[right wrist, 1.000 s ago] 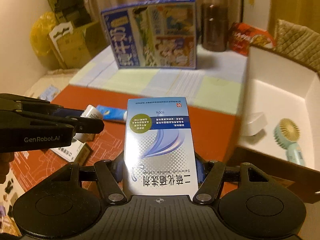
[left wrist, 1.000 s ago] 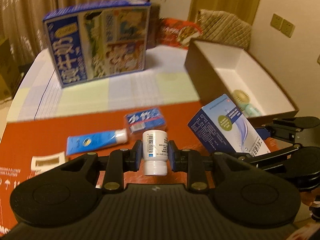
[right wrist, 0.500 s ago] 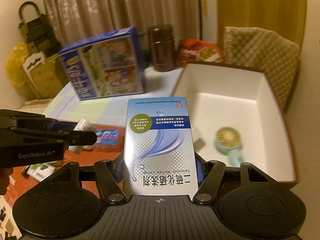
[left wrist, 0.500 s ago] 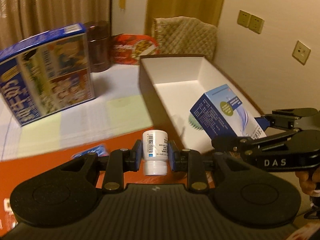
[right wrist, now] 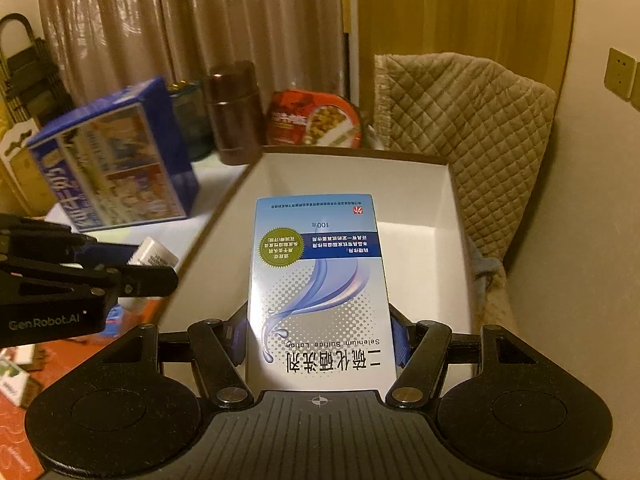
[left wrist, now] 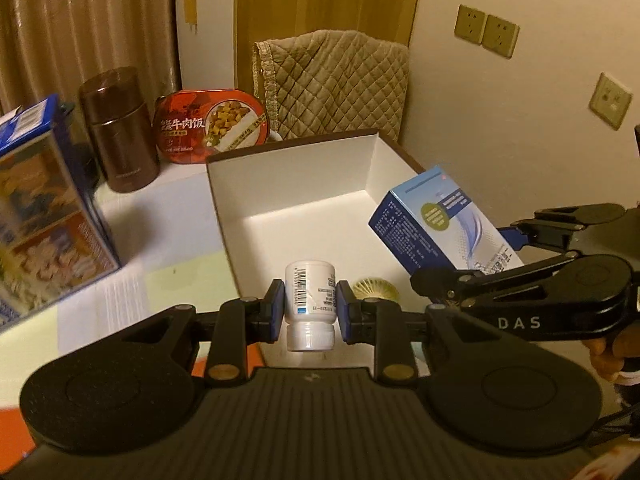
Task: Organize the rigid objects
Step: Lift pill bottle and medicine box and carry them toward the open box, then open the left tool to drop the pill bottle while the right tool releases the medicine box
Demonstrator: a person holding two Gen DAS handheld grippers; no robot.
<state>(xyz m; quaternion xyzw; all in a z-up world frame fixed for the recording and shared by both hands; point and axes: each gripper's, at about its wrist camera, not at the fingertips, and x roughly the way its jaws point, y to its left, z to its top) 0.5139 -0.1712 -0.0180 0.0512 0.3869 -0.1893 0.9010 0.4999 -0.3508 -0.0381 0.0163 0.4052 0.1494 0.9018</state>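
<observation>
White pill bottle point(left wrist: 309, 300) pinched in left hand-held gripper point(left wrist: 310, 312), lotion carton point(right wrist: 320, 292) clamped in right hand-held gripper point(right wrist: 320, 336)

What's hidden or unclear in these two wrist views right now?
- Fan: left view shows only its head behind the left claw; in the right view the lotion box covers it.
- Bottle: right view, mostly hidden by the left claw's arm.
- Milk carton: left view, cut by the frame edge; blurred in the right view.
- Items on the red mat: right view, blurred and cut off.
</observation>
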